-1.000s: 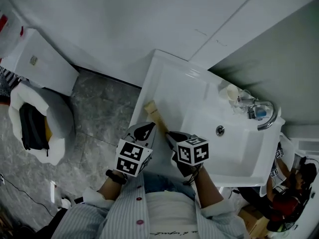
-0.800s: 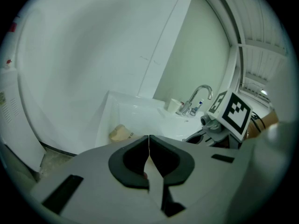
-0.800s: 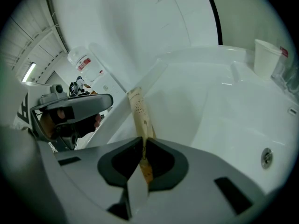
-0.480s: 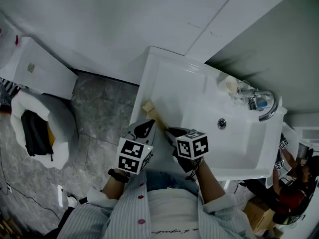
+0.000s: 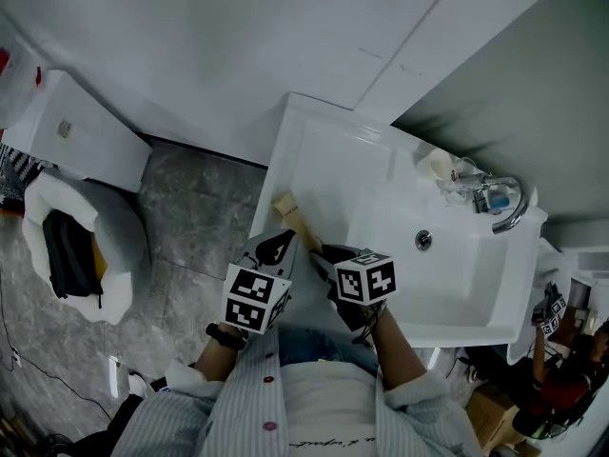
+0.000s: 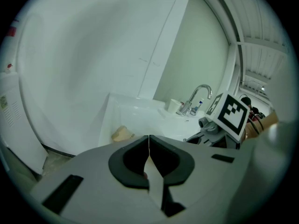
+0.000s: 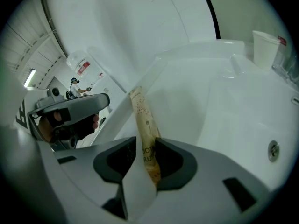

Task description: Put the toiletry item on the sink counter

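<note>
The toiletry item is a tan tube (image 5: 293,219) that lies on the white sink counter (image 5: 319,155), left of the basin. My right gripper (image 5: 322,255) stands over its near end. In the right gripper view the tube (image 7: 141,120) runs between the jaws of the right gripper (image 7: 145,146), which have just been opening and stand apart around it. My left gripper (image 5: 282,246) hovers beside it at the counter's front edge. It is shut (image 6: 149,146) with nothing in it, and the tube's (image 6: 122,134) far end shows beyond.
The basin (image 5: 447,274) with its drain lies to the right. A chrome faucet (image 5: 506,208) and a white cup (image 5: 440,165) stand at its back. A white fixture holding a black bag (image 5: 67,246) sits on the grey floor at the left. Walls close the back.
The head view shifted slightly. Both grippers and the tube stay where they were on the counter's left part.
</note>
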`<action>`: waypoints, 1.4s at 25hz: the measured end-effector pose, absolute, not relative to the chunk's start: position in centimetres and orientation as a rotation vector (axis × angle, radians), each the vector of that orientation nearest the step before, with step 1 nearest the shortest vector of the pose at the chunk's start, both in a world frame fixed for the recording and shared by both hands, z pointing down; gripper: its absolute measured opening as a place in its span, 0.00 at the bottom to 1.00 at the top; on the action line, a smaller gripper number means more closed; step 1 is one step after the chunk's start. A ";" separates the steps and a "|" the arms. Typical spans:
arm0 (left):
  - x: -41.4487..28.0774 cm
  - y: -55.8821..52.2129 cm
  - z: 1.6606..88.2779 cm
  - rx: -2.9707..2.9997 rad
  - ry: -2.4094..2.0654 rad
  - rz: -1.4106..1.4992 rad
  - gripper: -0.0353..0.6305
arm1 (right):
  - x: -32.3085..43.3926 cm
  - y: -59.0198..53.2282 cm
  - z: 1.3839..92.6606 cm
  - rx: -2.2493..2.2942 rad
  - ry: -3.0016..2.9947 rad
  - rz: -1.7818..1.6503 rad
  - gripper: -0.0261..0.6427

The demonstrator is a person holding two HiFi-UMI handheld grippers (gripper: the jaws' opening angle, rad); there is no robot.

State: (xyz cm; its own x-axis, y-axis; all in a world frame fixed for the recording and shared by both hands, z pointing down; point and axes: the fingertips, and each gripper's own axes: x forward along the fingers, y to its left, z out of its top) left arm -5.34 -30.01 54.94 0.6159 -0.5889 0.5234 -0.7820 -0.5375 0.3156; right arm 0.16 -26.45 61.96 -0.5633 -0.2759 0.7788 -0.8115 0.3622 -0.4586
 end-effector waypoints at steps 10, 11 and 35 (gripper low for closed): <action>-5.2 -29.9 53.5 2.353 -1.102 0.490 0.08 | 0.5 -26.3 60.7 0.970 -2.070 1.184 0.25; -5.2 -29.8 53.4 2.358 -1.104 0.490 0.08 | 0.6 -26.4 60.5 0.975 -2.077 1.178 0.25; -1.7 -26.6 41.1 2.502 -1.154 0.342 0.08 | 4.1 -24.6 43.5 1.128 -2.491 0.908 0.22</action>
